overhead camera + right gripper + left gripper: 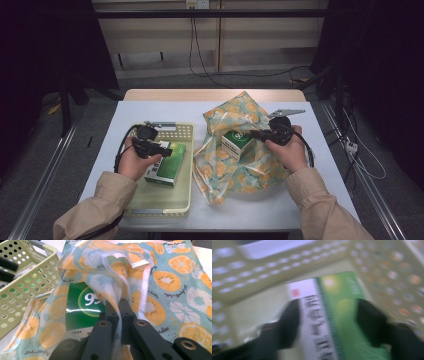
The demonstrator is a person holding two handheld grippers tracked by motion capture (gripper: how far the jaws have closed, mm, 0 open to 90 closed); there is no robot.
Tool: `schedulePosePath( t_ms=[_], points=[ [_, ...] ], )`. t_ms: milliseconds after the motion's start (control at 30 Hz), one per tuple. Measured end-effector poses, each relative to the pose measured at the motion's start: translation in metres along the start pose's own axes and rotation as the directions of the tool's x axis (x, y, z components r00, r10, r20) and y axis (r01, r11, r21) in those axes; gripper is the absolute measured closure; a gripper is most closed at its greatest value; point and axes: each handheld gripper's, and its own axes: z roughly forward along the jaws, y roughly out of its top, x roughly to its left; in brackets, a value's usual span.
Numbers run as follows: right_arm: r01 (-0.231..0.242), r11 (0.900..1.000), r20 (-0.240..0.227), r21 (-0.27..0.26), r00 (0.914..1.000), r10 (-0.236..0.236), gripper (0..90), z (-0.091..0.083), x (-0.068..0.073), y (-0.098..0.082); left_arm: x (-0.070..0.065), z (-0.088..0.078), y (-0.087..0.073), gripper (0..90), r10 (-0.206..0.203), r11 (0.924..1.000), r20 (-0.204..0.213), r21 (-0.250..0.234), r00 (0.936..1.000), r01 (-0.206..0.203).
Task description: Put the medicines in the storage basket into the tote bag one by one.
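A thin, glossy printed bag (160,277), a perforated plastic basket (30,277), a smooth cardboard box (337,315).

The place looked like a lab or recording booth rather than a home. A small white tabletop (150,107) stood alone on grey carpet (90,125), closed in by black curtains (45,50) and dark metal frame rails (42,185). Loose cables (200,55) ran from a wall socket (196,4) down a plain panelled wall (160,35) and across the floor, as in a purpose-built test setup.
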Motion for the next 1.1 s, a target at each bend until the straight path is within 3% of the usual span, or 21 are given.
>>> schedulePosePath(
  t_ms=[33,100,133,200,300,333,367,433,500,667,800,900,1000,1033,1100],
  points=[
    [0.001,1.000,0.003,0.000,1.0000,-0.001,88.8,-0.001,0.000,0.001,0.003,0.000,-0.001,18.6,-0.009,0.9999,-0.015,0.007,0.9998,0.009],
    [0.000,1.000,0.001,-0.006,1.0000,0.000,88.8,-0.002,0.000,0.002,0.007,0.005,-0.005,16.7,-0.028,0.9985,0.017,0.047,0.9995,0.027],
    [0.001,1.000,0.002,-0.009,1.0000,-0.001,88.7,-0.003,0.000,0.002,0.006,0.010,-0.007,13.3,-0.032,0.9964,0.009,0.078,0.9995,0.031],
    [0.004,1.000,0.002,-0.010,1.0000,-0.004,88.6,-0.003,0.001,0.003,0.004,0.020,-0.012,8.6,-0.022,0.9927,0.027,0.119,0.9994,0.019],
    [0.003,1.000,0.001,-0.012,1.0000,-0.003,88.5,-0.004,0.001,0.004,0.001,0.029,-0.015,3.7,-0.082,0.9888,0.108,0.133,0.9907,0.067],
    [0.004,1.000,0.001,-0.010,1.0000,-0.004,88.5,-0.004,0.001,0.004,-0.001,0.031,-0.015,6.6,-0.091,0.9885,0.148,0.133,0.9848,0.071],
    [0.007,1.000,-0.001,-0.008,1.0000,-0.007,88.5,-0.004,0.002,0.004,-0.001,0.031,-0.015,7.1,-0.091,0.9885,0.148,0.133,0.9848,0.071],
    [0.003,1.000,0.000,-0.009,1.0000,-0.003,88.5,-0.004,0.001,0.003,-0.009,0.035,-0.014,7.9,-0.101,0.9871,0.177,0.141,0.9791,0.076],
    [0.005,1.000,0.001,-0.008,1.0000,-0.004,88.5,-0.004,0.001,0.003,-0.014,0.036,-0.012,7.4,-0.092,0.9861,0.173,0.153,0.9807,0.065],
    [0.002,1.000,-0.001,-0.007,1.0000,-0.002,88.4,-0.003,0.001,0.001,-0.018,0.029,-0.008,16.4,-0.072,0.9923,0.175,0.112,0.9820,0.053],
    [0.004,1.000,0.003,-0.007,1.0000,-0.004,88.4,-0.003,0.000,0.001,-0.023,0.019,-0.005,15.9,-0.056,0.9956,0.164,0.084,0.9849,0.043],
    [0.002,1.000,0.002,-0.008,1.0000,-0.002,88.4,-0.004,-0.001,0.001,-0.025,0.007,0.000,18.2,-0.047,0.9982,0.190,0.045,0.9806,0.039],
    [0.004,1.000,0.003,-0.008,1.0000,-0.004,88.3,-0.003,0.000,0.002,-0.031,-0.003,0.006,25.3,-0.002,1.0000,0.188,0.007,0.9821,0.001],
    [0.002,1.000,0.003,-0.008,1.0000,-0.002,88.3,-0.003,0.000,0.002,-0.036,-0.005,0.008,28.3,0.030,0.9995,0.158,-0.003,0.9870,-0.030],
    [0.003,1.000,0.003,-0.009,1.0000,-0.003,88.3,-0.002,0.000,0.002,-0.041,-0.008,0.012,29.2,0.053,0.9986,0.146,-0.012,0.9879,-0.052]
  ],
)
